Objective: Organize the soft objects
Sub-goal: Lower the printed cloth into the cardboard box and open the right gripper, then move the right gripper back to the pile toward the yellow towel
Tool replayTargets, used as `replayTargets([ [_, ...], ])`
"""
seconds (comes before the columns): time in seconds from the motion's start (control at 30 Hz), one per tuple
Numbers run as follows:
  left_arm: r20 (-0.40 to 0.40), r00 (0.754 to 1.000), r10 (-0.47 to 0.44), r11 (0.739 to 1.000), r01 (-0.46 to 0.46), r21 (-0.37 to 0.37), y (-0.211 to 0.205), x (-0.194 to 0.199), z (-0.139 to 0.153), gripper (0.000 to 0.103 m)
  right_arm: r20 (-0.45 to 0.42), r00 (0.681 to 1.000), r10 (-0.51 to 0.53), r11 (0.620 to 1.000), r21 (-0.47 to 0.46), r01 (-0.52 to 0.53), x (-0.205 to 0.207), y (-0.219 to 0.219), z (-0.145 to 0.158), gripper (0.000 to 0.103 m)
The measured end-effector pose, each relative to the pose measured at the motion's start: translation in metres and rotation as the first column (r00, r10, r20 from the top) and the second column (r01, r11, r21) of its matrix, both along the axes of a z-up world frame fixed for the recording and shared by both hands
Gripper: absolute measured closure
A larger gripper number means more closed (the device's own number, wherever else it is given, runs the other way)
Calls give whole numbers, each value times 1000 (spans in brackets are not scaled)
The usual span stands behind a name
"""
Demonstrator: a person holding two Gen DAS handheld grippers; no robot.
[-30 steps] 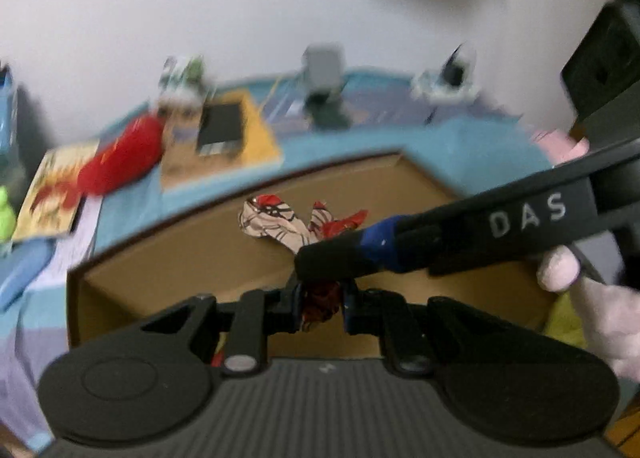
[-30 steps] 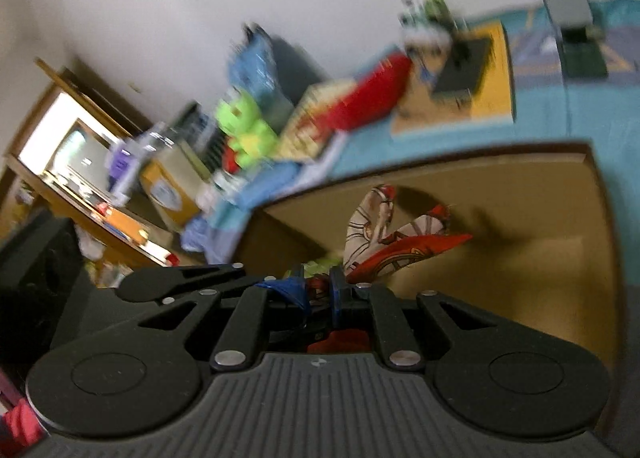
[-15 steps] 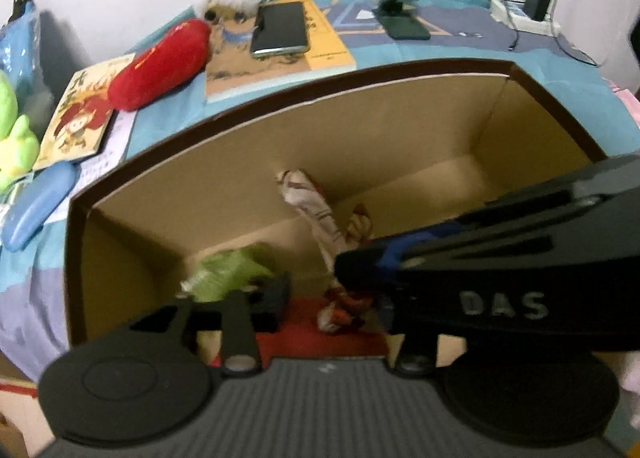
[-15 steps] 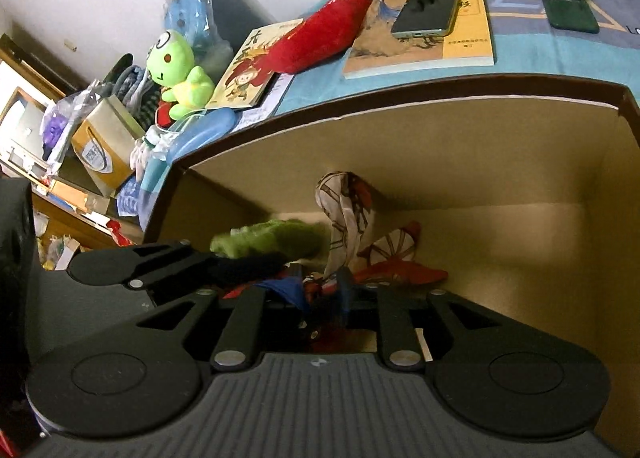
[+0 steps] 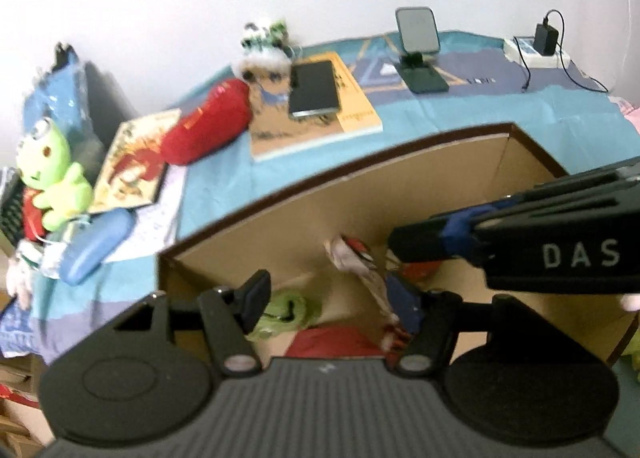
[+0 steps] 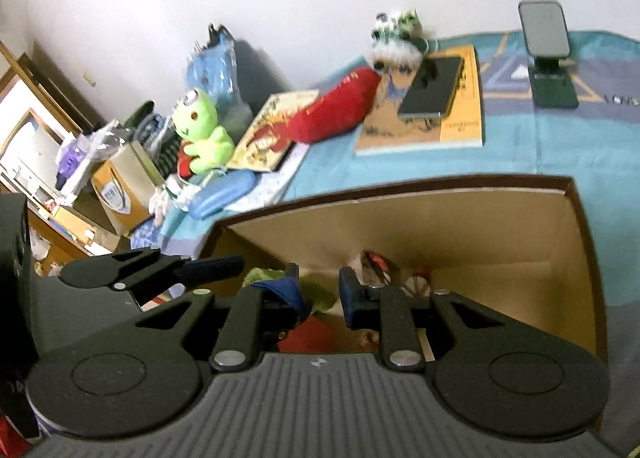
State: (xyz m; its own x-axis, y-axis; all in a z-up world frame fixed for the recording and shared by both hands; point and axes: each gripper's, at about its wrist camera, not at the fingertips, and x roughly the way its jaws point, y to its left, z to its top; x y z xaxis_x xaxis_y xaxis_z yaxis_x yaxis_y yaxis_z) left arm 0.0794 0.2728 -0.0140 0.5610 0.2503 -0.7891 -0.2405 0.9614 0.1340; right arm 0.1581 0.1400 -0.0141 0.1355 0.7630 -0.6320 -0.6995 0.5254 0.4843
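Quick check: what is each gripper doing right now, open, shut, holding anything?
Left gripper: open, jaws just opened, holding nothing; the patterned red-and-cream cloth lies in the brown cardboard box.
Right gripper: jaws slightly apart, just opening, nothing visibly gripped.

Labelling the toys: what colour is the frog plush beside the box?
Bright green frog plush, clearest in the right wrist view.
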Motion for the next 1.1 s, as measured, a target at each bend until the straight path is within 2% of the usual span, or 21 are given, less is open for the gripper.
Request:
replayTargets([
  [0.13,22,1000,19,999,-20,47,-7,-12,13,31,15,1000,-6,999,43,5,-9,-11,9,98],
  [0.37,69,997,19,997,-24,75,-26,-43,27,29,53,998,17,989,149,-25,-38,-39,14,97],
  [0.47,86,996,-5,998,-1,62,-39,-63,27,29,74,996,56,979,192,-69,-56,-56,14,97],
  [0.67,128,986,-111,993,103,62,-78,-110,22,28,138,986,93,969,213,-122,-94,-101,9,97],
  [0.83,151,960,-235,972,234,24,-117,-140,6,27,134,985,110,973,187,-135,-112,-142,-5,97],
  [1.1,119,907,-404,903,416,-108,-181,-151,-37,27,-5,999,53,995,89,-52,-119,-203,-51,97],
])
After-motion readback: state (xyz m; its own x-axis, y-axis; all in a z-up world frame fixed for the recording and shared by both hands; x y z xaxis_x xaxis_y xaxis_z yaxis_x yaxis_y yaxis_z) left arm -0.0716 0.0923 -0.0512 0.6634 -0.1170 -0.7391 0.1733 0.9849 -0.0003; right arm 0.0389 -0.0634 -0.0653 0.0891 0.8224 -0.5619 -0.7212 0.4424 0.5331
